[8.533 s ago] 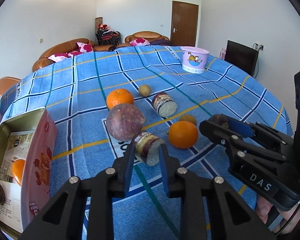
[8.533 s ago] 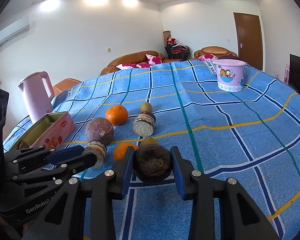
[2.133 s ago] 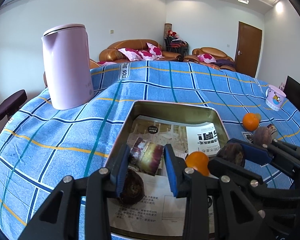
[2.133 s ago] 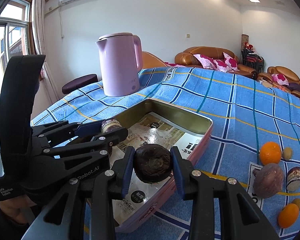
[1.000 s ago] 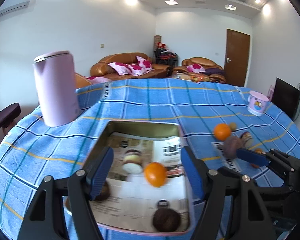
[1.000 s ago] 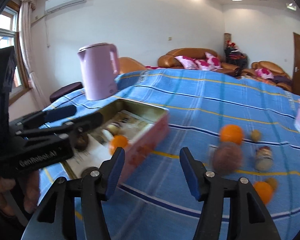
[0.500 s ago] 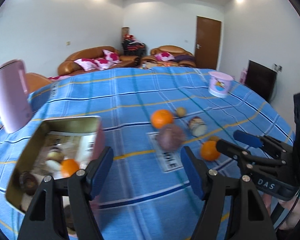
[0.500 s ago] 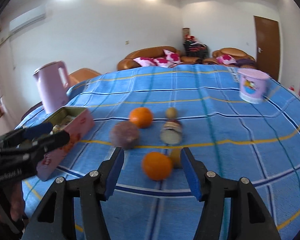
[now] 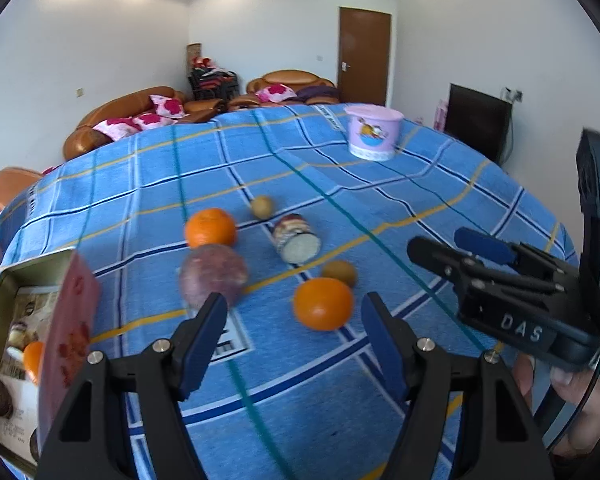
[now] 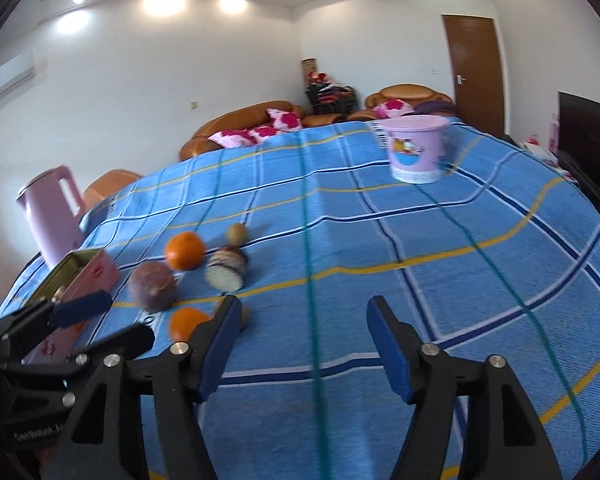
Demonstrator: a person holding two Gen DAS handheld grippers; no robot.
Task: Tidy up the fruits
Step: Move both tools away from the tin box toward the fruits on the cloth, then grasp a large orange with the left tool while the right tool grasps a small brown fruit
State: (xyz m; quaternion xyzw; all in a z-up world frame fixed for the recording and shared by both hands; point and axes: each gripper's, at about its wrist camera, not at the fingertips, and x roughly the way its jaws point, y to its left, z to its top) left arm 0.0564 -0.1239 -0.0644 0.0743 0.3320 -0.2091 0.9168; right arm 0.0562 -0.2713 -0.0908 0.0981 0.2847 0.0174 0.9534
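Observation:
On the blue checked cloth lie a near orange (image 9: 323,303), a far orange (image 9: 210,227), a round purple fruit (image 9: 213,275), a cut purple piece (image 9: 296,238) and two small brownish fruits (image 9: 340,273) (image 9: 262,206). My left gripper (image 9: 292,334) is open just short of the near orange, nothing between its fingers. My right gripper (image 10: 302,338) is empty, its jaws opening over bare cloth; the same fruits lie to its left, the near orange (image 10: 186,322) partly behind its left finger. The pink tin (image 9: 66,328) at the left edge holds an orange and dark fruits.
A pink printed bucket (image 9: 374,136) stands at the far right of the table. A pink kettle (image 10: 54,216) stands behind the tin. A hand (image 9: 564,384) holds the right gripper's body at the lower right of the left wrist view. Sofas and a door lie beyond.
Both grippers swung from the tin to the loose fruits on the cloth. The right gripper's jaws stand wider than a second ago. The near orange is closer to the left gripper.

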